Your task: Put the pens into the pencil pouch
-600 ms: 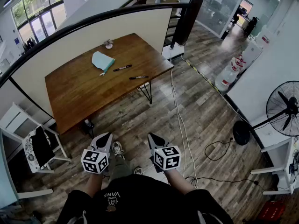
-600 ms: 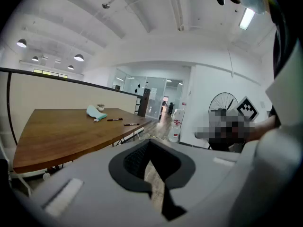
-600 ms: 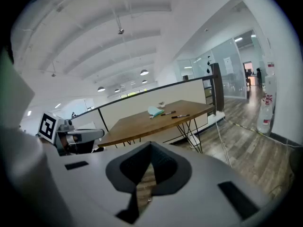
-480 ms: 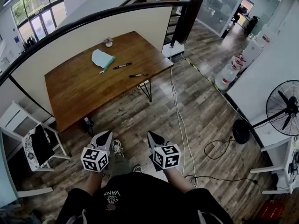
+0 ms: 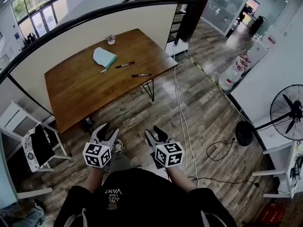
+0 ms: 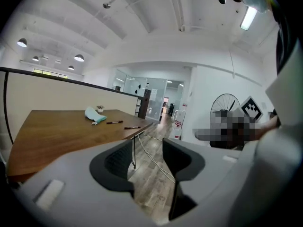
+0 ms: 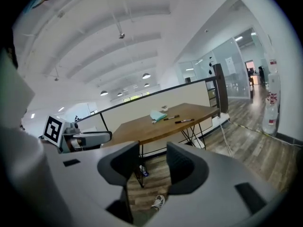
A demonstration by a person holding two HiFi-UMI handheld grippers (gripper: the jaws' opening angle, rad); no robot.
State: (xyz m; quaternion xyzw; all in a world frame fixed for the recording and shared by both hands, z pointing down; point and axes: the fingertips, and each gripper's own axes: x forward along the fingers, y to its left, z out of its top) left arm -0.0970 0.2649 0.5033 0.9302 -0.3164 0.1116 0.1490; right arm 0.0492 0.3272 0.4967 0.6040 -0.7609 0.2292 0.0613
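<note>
A light teal pencil pouch (image 5: 104, 57) lies on the far part of a wooden table (image 5: 85, 91), also seen as the pouch (image 6: 95, 114) and the pouch (image 7: 158, 115) from the gripper views. Two dark pens lie to its right: one pen (image 5: 124, 65) near the pouch, the other pen (image 5: 141, 74) closer to the table's right edge. My left gripper (image 5: 105, 133) and right gripper (image 5: 154, 135) hang well short of the table, above the floor. Both stand open with nothing between the jaws.
A small pale object (image 5: 111, 40) sits at the table's far edge. A white chair (image 5: 28, 145) with dark cloth stands at the left. Cables (image 5: 184, 122) trail over the wooden floor. A standing fan (image 5: 286, 112) is at the right. A curved partition (image 5: 85, 32) backs the table.
Both grippers' jaws have spread apart from a closed, pointed shape. The view has shifted slightly; the table and pens lie as before.
</note>
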